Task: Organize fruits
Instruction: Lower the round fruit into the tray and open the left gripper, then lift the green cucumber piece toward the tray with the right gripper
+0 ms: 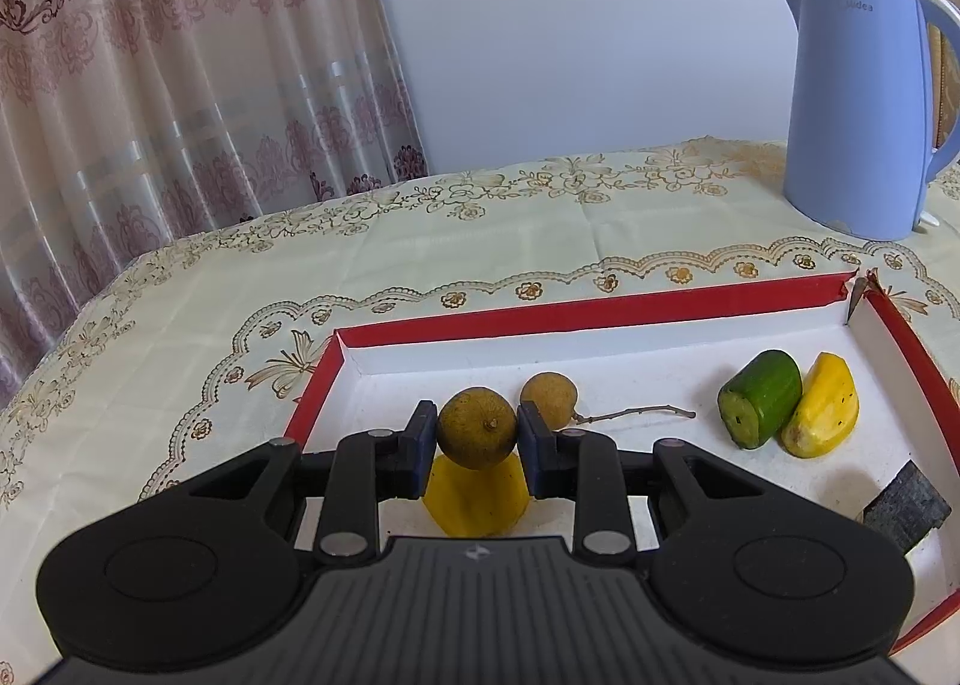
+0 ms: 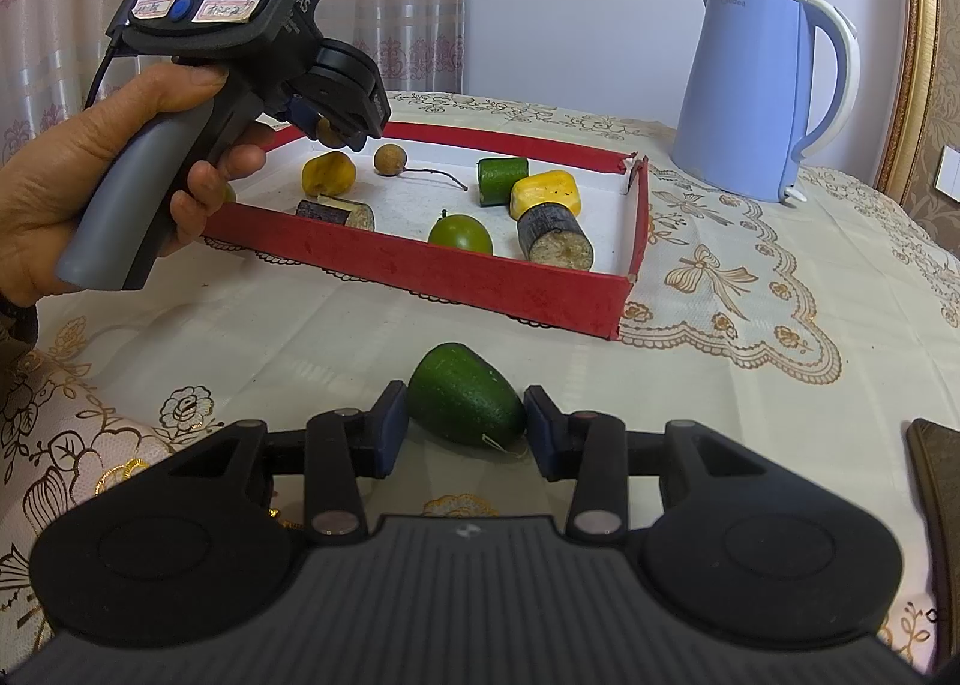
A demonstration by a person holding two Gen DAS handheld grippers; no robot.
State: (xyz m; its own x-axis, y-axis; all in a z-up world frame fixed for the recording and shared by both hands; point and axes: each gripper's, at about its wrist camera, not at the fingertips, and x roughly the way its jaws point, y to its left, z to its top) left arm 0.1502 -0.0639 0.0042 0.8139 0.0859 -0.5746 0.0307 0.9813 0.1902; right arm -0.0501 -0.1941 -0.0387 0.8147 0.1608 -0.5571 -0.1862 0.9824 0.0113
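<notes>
My left gripper (image 1: 477,436) is shut on a round brown fruit (image 1: 477,428) and holds it above the red tray (image 1: 600,310), over a yellow fruit piece (image 1: 477,496). In the right wrist view the left gripper (image 2: 333,127) hangs over the tray's far left corner (image 2: 420,259). My right gripper (image 2: 465,424) is shut on a green avocado-like fruit (image 2: 465,394) low over the tablecloth, in front of the tray. In the tray lie a second brown fruit with a stem (image 1: 549,397), a green cylinder piece (image 1: 761,398) and a yellow piece (image 1: 822,414).
A blue electric kettle (image 2: 759,91) stands behind the tray at the right. In the tray also lie a green round fruit (image 2: 461,234) and two dark cane pieces (image 2: 555,235) (image 2: 336,214). A curtain (image 1: 150,85) hangs behind the table's left edge.
</notes>
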